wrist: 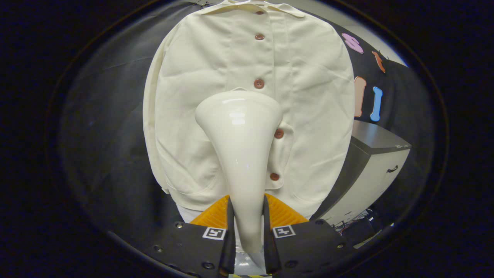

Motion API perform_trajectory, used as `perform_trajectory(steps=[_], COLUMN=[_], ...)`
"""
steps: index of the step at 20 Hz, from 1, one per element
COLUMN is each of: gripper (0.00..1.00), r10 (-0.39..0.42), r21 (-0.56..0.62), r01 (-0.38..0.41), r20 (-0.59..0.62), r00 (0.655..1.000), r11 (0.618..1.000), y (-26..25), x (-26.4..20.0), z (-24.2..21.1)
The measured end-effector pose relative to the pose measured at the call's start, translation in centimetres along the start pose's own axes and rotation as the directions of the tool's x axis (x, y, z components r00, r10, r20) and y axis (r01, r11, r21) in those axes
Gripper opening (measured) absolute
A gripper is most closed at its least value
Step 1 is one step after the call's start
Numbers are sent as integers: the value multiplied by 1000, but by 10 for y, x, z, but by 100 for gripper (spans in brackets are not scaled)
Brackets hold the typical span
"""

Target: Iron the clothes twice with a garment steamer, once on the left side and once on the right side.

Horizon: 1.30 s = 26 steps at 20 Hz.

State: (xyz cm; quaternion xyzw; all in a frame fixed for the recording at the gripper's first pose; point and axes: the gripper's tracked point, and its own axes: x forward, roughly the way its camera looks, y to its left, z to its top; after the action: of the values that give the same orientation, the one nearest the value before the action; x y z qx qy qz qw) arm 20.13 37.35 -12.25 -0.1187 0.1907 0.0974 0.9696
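Note:
A cream button-up shirt hangs flat against the black booth wall, its brown buttons running down the middle. My gripper is shut on the handle of a glossy white garment steamer. The steamer's handle runs up from between the fingers and widens into a flared head. That head sits in front of the shirt's lower middle, just left of the button line, covering part of the left panel. Whether the head touches the cloth cannot be told.
A grey-topped white cabinet with a small dark handle stands to the right of the shirt, cables on the floor below it. Black cloth wall stretches to the shirt's left.

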Motion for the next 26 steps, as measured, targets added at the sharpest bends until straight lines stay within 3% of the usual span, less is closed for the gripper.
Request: perform_trajectory(steps=[11, 17, 26], gripper=[30, 30, 30], r10=[34, 54, -6], r21=[-42, -38, 34], r01=[-42, -64, 9], r20=[-173, -225, -87], r00=[984, 973, 996], r11=[998, 997, 999], y=[31, 38, -13], x=[21, 9, -103], z=[-97, -116, -30])
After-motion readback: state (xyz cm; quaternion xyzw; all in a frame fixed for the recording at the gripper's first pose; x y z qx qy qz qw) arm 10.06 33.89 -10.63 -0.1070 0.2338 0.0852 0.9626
